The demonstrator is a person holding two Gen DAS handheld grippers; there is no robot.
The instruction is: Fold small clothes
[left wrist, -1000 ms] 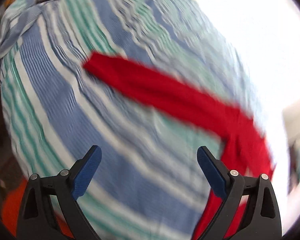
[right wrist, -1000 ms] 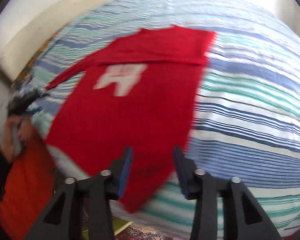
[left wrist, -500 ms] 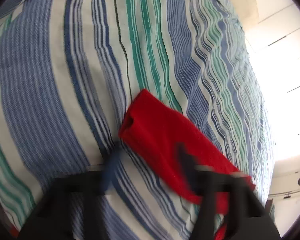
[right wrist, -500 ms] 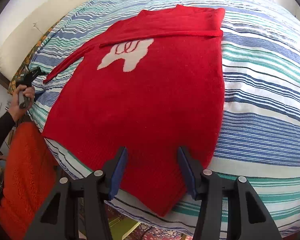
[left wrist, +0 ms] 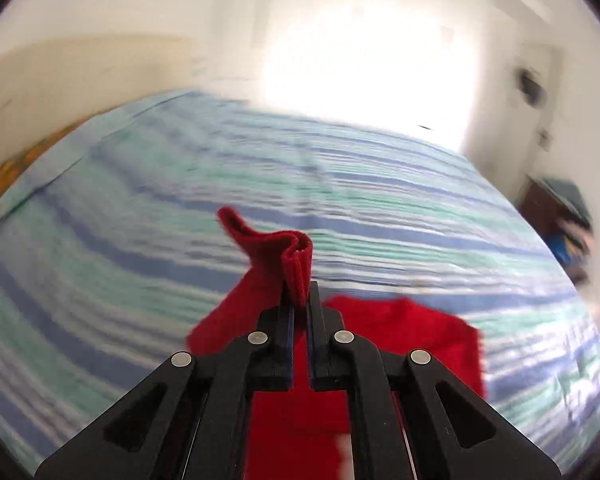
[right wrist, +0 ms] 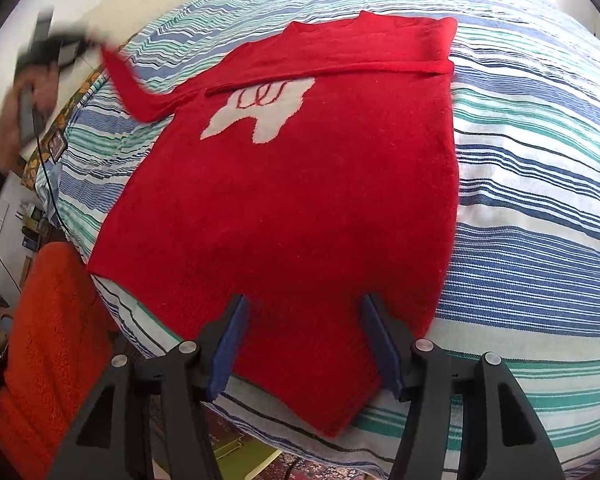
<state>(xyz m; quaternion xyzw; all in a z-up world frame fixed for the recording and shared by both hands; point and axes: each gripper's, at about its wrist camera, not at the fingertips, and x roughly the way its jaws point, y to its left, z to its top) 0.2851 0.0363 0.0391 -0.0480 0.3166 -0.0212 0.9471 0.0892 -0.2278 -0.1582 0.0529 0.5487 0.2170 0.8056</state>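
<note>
The left tongs [left wrist: 299,300] are clamped on the cuff of the red sweater's [right wrist: 300,200] sleeve [right wrist: 128,84], lifted off the striped bed [right wrist: 540,184] near its far left edge. The person's hand [right wrist: 16,128] behind them is raised and blurred. The right tongs [right wrist: 304,344] hover with jaws apart over the hem at the bed's near edge, holding nothing. The sweater lies flat, neck toward the far edge, hem toward the near one; its other sleeve [right wrist: 332,74] is folded across the chest.
</note>
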